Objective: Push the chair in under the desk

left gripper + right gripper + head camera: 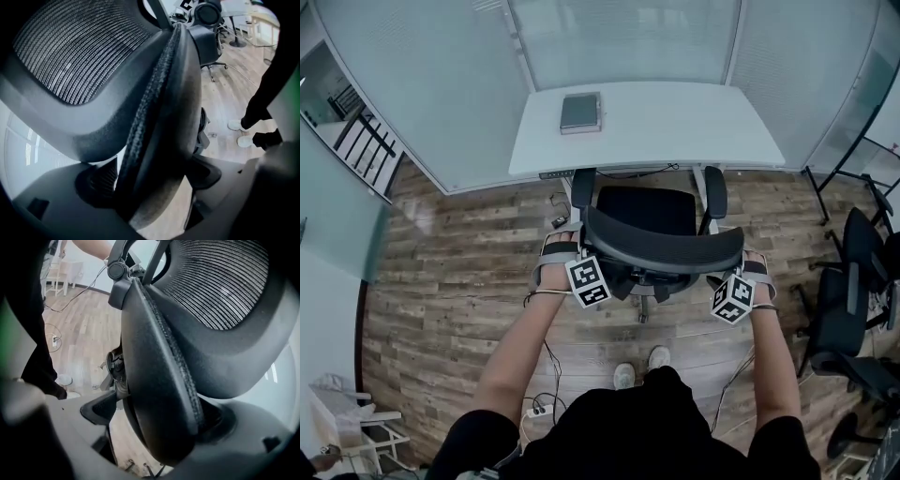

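Note:
A black office chair [645, 211] stands on the wood floor in front of the white desk [675, 122], its seat just at the desk's near edge. I stand behind it. My left gripper [577, 246] sits at the left end of the curved mesh backrest [666, 251], and my right gripper [742, 266] at the right end. In the left gripper view the backrest edge [154, 117] fills the gap of the left gripper [150, 180], pads against it. The right gripper view shows the same: the backrest edge [159, 371] is clamped in the right gripper [161, 416].
A grey flat device [580, 112] lies on the desk. Frosted glass walls [619, 37] close in behind it. More black chairs [853, 300] stand at the right. Cables [546, 375] and a power strip [536, 410] lie on the floor by my feet [642, 367].

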Available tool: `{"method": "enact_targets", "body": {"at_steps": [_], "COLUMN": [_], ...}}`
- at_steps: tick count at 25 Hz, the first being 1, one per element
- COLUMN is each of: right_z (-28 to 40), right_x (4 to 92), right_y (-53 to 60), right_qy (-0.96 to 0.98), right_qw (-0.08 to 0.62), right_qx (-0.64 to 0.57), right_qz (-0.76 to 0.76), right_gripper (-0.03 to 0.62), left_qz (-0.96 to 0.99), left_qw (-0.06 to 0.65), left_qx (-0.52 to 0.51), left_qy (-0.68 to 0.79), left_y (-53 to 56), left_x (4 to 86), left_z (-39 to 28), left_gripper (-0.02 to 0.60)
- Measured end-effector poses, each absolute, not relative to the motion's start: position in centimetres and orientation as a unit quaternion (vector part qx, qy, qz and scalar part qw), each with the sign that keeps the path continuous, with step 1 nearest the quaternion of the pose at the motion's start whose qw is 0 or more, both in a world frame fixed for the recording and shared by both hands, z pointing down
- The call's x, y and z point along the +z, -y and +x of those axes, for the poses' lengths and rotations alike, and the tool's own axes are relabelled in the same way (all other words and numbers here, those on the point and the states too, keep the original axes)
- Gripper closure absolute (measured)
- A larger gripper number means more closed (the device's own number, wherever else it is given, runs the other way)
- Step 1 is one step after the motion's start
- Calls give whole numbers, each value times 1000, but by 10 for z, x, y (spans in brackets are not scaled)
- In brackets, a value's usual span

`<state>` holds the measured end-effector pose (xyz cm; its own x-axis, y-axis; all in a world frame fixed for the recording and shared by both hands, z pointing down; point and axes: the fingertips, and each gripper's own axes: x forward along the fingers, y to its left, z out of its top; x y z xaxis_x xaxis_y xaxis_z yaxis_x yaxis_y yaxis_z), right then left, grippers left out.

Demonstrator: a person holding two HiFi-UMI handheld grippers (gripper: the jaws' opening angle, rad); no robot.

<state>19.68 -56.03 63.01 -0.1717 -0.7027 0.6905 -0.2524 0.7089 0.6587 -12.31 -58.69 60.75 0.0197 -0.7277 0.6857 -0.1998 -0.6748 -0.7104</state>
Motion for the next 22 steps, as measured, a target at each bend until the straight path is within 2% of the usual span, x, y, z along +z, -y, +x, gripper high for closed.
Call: {"method": "enact_targets", "body": {"at_steps": [22], "right_z": [206], "right_x": [638], "right_y": [698], "right_qy": [749], "right_qw": [555], "right_qx": [-216], "right_qz": [289], "right_gripper": [86], "left_qz": [-665], "left_qw": [199], "left_qx": [-619], "left_qy": [-367], "left_y": [705], "left_x": [611], "left_z": [-114], "left_gripper": [126]}}
